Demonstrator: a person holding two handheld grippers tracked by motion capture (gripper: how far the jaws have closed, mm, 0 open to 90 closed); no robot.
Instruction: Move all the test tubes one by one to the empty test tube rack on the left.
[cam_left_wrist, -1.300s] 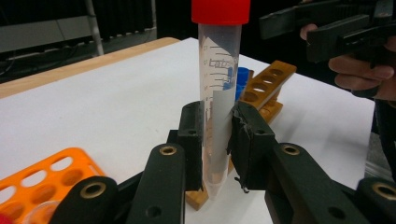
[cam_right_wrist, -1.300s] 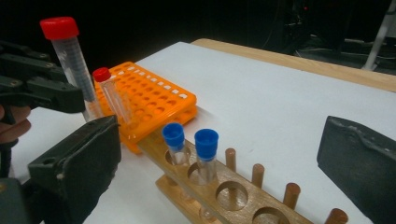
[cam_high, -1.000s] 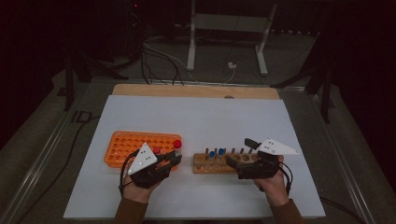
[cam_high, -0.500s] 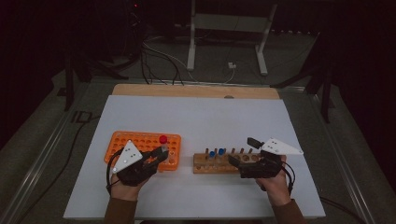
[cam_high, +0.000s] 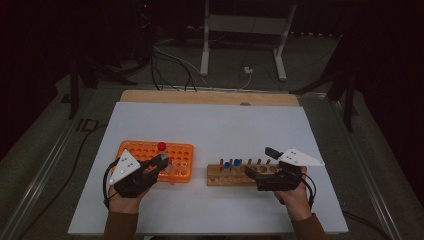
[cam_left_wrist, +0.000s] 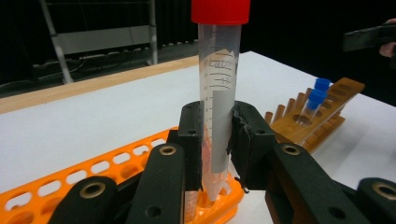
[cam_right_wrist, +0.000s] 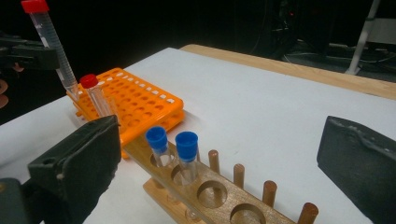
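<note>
Left gripper view shows your left claw (cam_left_wrist: 217, 154) clamped on the tube (cam_left_wrist: 218, 112). Its long axis stands upright, red cap up and pointed tip down in a corner hole of the orange rack (cam_left_wrist: 116, 161). Your right claw (cam_right_wrist: 224, 168) stands wide apart, holding nothing, over the wooden rack (cam_right_wrist: 219, 196) with two blue-capped tubes (cam_right_wrist: 173, 144) on the table (cam_high: 210, 125).

We note a clear, graduated tube with a red cap (cam_left_wrist: 219, 93), standing upright, its tapered tip entering a hole at the orange rack's (cam_high: 175, 165) 3 o'clock end, clamped at mid-body by the left claw (cam_left_wrist: 215, 140).
</note>
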